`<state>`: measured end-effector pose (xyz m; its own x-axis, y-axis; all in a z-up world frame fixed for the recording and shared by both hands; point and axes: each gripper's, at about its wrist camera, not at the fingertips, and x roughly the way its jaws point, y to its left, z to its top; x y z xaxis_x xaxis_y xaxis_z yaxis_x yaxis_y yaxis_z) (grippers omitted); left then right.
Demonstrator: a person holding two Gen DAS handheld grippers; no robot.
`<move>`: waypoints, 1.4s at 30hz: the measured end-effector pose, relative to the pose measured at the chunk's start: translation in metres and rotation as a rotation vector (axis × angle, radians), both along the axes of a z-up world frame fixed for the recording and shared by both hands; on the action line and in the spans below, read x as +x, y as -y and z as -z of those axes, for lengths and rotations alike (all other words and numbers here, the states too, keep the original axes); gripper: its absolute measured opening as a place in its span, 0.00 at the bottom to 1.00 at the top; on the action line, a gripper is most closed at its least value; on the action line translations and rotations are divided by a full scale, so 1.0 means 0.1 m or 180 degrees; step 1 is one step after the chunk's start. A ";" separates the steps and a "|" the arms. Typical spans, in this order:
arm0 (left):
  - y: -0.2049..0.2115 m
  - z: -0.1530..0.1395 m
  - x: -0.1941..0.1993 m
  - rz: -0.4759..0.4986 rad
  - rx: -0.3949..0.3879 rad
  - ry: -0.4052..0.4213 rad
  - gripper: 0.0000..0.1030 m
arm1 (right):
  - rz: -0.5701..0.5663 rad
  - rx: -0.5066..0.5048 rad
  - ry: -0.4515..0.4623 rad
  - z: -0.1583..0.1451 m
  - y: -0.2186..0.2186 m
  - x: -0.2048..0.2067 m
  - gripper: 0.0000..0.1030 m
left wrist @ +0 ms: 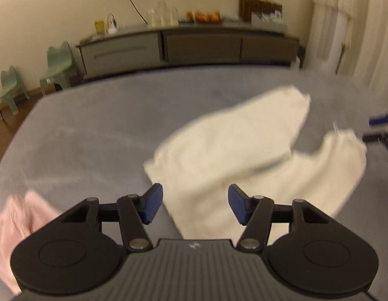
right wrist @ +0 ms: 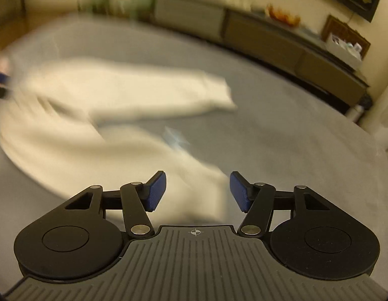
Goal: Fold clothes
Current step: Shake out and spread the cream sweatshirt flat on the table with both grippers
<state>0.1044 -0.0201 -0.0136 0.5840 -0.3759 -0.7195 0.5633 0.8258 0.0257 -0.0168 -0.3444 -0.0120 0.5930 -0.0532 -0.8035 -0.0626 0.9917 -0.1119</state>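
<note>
A wide bed covered in a grey sheet fills most of both views. Behind its far edge a long, low grey cabinet stands against a cream wall, with bottles, a tray of orange fruit and other small items on its top, too blurred to name one by one. Pale curtains hang at the right of the left wrist view, and two small green chairs stand on the floor at the left of the cabinet.

On the sheet lies a pair of cream-white trousers, spread flat with the two legs splayed apart in a V; in the left wrist view the legs point away toward the cabinet and right. A crumpled pink garment lies on the bed near the left gripper's left side, apart from the trousers.

The left gripper hangs over the waist end of the trousers, its blue-padded fingers spread wide and holding nothing. The right gripper hangs over the end of the nearer trouser leg, its fingers likewise spread wide with nothing between them. Both views are smeared by motion blur.
</note>
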 end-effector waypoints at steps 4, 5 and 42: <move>0.31 0.34 0.34 0.0088 0.0251 -0.0128 0.56 | -0.0190 0.0368 0.0213 0.08 -0.45 0.10 0.60; 0.35 0.43 0.36 0.0087 0.0332 -0.0101 0.56 | -0.0238 0.0460 0.0266 0.10 -0.56 0.12 0.60; -0.02 0.04 -0.16 0.0315 0.0209 0.0124 0.65 | 0.0656 0.0252 0.0289 -0.02 0.14 0.10 0.80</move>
<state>0.0881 -0.0178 -0.0180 0.5743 -0.3860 -0.7219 0.6396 0.7620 0.1014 -0.0069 -0.3587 -0.0095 0.6462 -0.1195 -0.7537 0.1487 0.9884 -0.0293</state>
